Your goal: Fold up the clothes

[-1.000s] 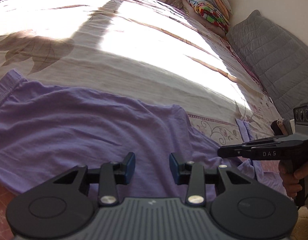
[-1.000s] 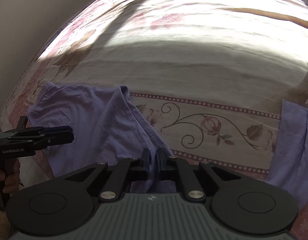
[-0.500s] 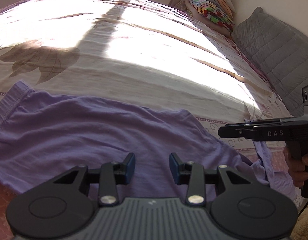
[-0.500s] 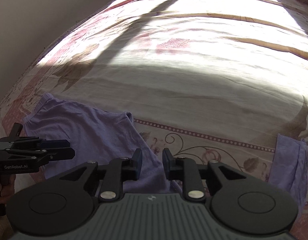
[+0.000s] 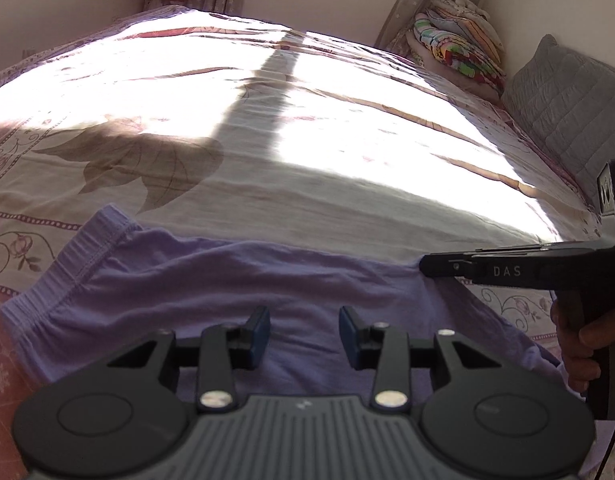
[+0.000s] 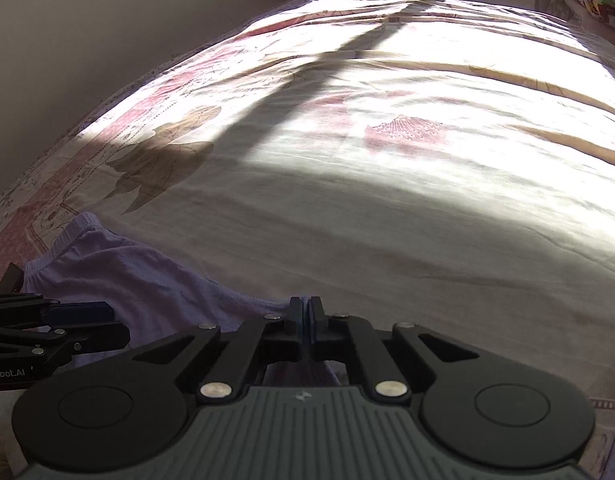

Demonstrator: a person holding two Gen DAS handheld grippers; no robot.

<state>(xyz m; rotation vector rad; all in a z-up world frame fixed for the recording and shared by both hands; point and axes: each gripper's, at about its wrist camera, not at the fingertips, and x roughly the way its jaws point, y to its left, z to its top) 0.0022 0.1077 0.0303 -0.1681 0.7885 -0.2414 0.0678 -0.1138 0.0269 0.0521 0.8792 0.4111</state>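
The purple garment (image 5: pixel 235 292) lies flat at the bed's (image 5: pixel 307 152) near edge — thin, limp knit, likely to sag and crease. Right tool (image 6: pixel 306 316) is clamped on its far fold; left tool (image 5: pixel 303 330) hovers apart above it — best taken by hem or waistband.

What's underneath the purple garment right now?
The purple garment lies on the floral bedsheet, which shows all around it. Anything beneath the cloth itself is covered; the right gripper pinches its edge.
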